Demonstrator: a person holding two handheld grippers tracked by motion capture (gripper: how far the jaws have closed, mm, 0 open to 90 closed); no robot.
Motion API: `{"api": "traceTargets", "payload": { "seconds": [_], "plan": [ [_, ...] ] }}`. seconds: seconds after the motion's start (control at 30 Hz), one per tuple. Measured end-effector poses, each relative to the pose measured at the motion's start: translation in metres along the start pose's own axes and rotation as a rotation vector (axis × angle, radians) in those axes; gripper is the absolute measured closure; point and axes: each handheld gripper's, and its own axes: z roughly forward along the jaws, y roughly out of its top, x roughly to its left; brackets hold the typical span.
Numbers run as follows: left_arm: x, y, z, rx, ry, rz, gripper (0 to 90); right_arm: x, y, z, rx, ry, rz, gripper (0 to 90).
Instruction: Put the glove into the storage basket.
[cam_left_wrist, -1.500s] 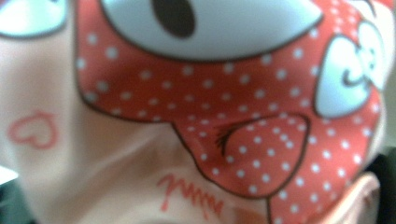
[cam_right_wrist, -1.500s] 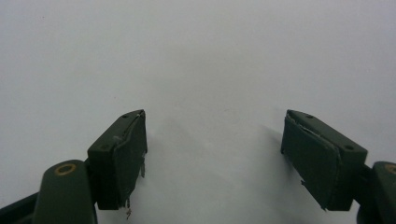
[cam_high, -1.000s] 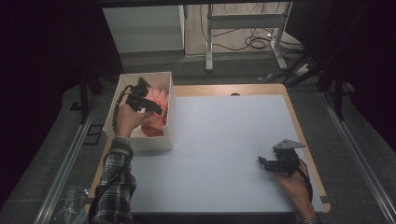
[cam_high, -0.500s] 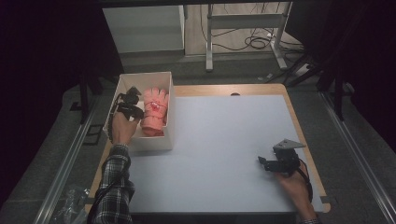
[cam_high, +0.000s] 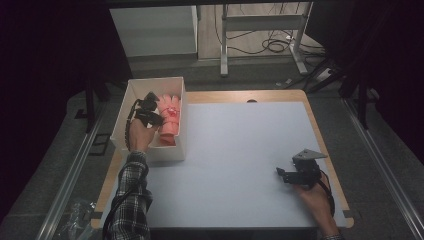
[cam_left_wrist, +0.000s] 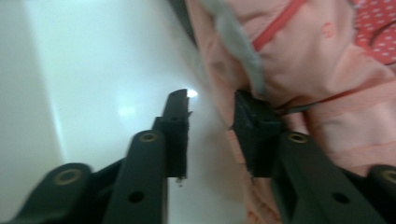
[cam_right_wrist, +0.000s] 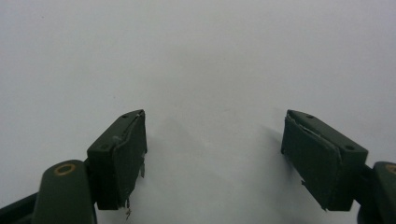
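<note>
The left gripper reaches into the white box at the far left of the table, its jaws partly open with one against the edge of the pink cloth and nothing clamped between them. The pink cloth lies inside the box along its right wall, with a red dotted patch at its far end. The right gripper rests near the table's near right corner, jaws wide open and empty over the bare white surface.

Soft pink cloth (red-trimmed) in a glossy white plastic box; matt black tongs.
</note>
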Motion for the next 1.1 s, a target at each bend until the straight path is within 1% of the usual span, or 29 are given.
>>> {"api": "traceTargets", "payload": {
  "seconds": [0.17,0.27,0.3,0.33,0.43,0.53,0.67,0.73,0.9,0.93,1.0,1.03,1.1],
  "plan": [
    [0.008,-0.004,-0.007,-0.021,0.031,-0.009,48.9,0.000,0.000,0.000,0.000,0.000,-0.002,22.5],
    [0.010,-0.005,-0.012,-0.040,0.043,-0.010,40.7,0.000,0.000,0.000,0.001,0.000,-0.001,22.5],
    [0.011,-0.006,-0.015,-0.047,0.042,-0.004,40.1,0.000,0.000,0.000,0.000,0.000,0.000,22.5],
    [0.011,-0.006,-0.017,-0.056,0.040,-0.011,38.2,0.000,0.000,0.000,0.000,0.000,0.000,22.4],
    [0.012,-0.007,-0.024,-0.083,0.039,-0.010,33.8,0.000,0.000,0.000,0.000,-0.001,0.000,22.4],
    [0.010,-0.009,-0.031,-0.102,0.038,0.004,28.6,0.000,0.000,0.000,0.000,-0.001,0.000,22.4],
    [0.009,-0.011,-0.038,-0.127,0.033,0.012,21.5,0.000,0.000,0.000,0.000,-0.003,0.000,22.3],
    [0.010,-0.013,-0.040,-0.134,0.031,0.010,19.6,0.000,0.000,0.000,0.000,-0.003,0.000,22.2],
    [0.012,-0.020,-0.044,-0.155,-0.021,0.006,13.1,0.000,0.000,0.000,0.000,-0.004,0.000,22.1],
    [0.012,-0.022,-0.044,-0.162,-0.038,0.003,11.7,0.000,0.000,0.000,0.000,-0.004,0.000,22.1],
    [0.011,-0.026,-0.045,-0.173,-0.074,0.011,10.0,0.000,0.000,0.000,0.000,-0.004,0.000,22.1],
    [0.011,-0.027,-0.046,-0.179,-0.081,0.011,9.3,0.000,0.000,0.000,0.000,-0.004,0.000,22.0],
    [0.010,-0.032,-0.048,-0.190,-0.093,0.024,8.3,0.000,0.000,0.000,0.000,-0.004,-0.001,22.0]
  ]
}}
